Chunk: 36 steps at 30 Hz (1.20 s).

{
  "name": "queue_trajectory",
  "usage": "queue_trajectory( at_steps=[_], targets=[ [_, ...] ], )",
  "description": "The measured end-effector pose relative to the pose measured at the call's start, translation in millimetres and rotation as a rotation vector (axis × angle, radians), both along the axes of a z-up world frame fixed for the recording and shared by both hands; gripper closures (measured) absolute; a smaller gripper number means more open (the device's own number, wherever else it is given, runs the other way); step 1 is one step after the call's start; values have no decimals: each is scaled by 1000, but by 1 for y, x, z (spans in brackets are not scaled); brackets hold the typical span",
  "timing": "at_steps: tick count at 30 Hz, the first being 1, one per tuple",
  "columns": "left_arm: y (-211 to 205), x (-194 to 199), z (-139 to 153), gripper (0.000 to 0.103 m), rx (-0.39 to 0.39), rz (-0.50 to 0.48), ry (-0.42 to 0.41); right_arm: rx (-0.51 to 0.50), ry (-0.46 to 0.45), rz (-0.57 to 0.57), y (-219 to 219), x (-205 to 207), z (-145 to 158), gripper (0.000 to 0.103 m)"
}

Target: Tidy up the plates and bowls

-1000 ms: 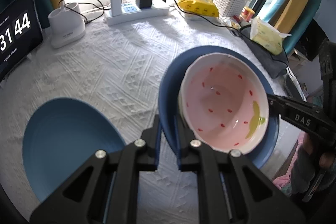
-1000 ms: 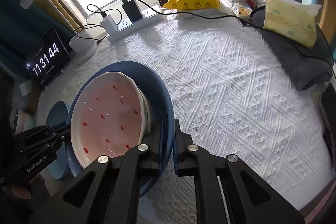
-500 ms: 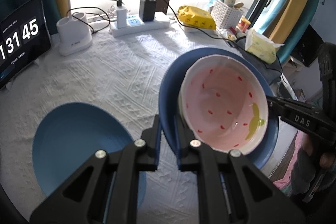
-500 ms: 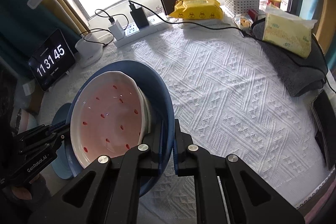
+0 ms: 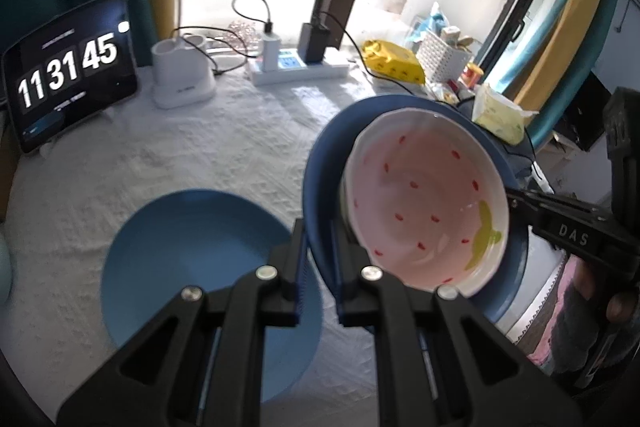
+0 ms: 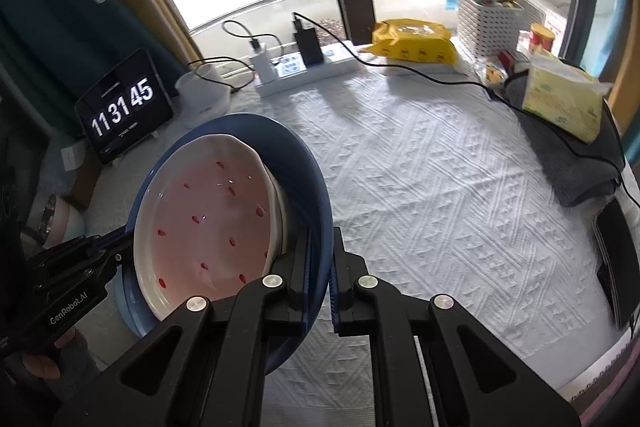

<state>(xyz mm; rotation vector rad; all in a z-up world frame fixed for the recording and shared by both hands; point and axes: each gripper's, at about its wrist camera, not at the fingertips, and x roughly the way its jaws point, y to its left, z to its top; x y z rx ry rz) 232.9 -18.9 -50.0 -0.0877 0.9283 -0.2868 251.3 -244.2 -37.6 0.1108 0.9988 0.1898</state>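
A dark blue plate hangs in the air above the table, tilted, with a pink bowl dotted in red resting in it. My left gripper is shut on the plate's near rim. My right gripper is shut on the opposite rim of the same blue plate, and the pink bowl fills its left side. A second, lighter blue plate lies flat on the white tablecloth below and left of the lifted one.
A tablet clock, a white holder, a power strip, a yellow wipes pack, a white basket, a tissue pack on a grey cloth line the table's back and right. A dark device lies at the right edge.
Both grippers have risen with the blue plate and pink bowl between them. The table and the light blue plate have dropped further below. The clock went from 44 to 45.
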Motion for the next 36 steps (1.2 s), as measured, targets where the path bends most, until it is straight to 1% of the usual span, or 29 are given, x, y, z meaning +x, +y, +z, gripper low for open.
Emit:
queue_trajectory(
  at_steps=[6,20,29,36],
  targets=[
    [26,-10,3,94,-11,43,-5,-2,-4,42,25,-1,3,94],
    [82,-26,2,94,-31,134,-11,-2,14,134,80,4,-1,94],
    [117,-31,-7,94,-21,187,5,6,44,184,118,10,-16,94],
    [140,-33,-17,94,-16,221,26,17,86,221,143,16,-33,94]
  ],
)
